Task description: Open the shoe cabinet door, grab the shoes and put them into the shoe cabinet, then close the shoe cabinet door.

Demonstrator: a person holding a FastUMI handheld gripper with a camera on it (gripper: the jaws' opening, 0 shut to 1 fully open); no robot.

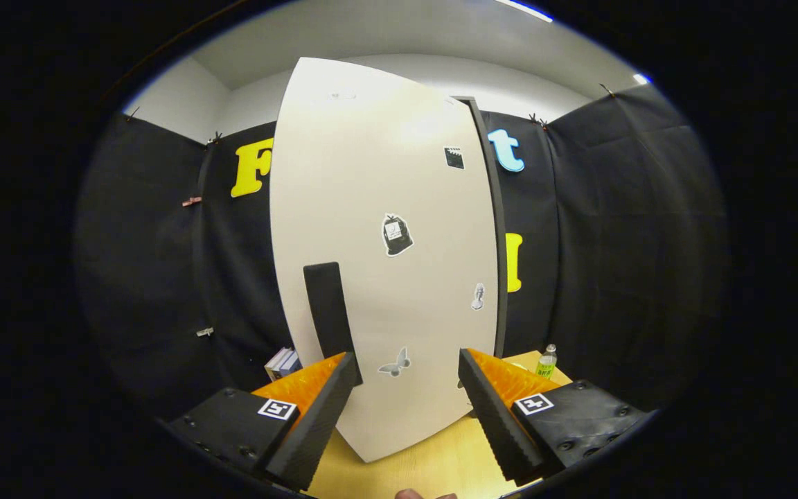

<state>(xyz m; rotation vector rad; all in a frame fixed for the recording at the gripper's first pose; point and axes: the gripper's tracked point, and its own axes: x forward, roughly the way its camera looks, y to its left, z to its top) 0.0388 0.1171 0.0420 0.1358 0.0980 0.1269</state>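
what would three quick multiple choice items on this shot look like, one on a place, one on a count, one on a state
1. Where does the black handle sit on the cabinet door?
A. just beyond the left finger
B. at the door's top
C. beside the bottle

2. How many stickers show on the door's face?
A. one
B. two
C. four

3. How do the fingers of the gripper stand?
A. closed on the handle
B. spread apart, holding nothing
C. closed on the bottle

Answers:
1 A: the dark strip runs down the door's lower left to the tip of the left finger.
2 C: a small dark square, a bag shape, a small pale figure and a butterfly.
3 B: a wide gap with the door and the wooden table showing between them; the bottle stands off to the right.
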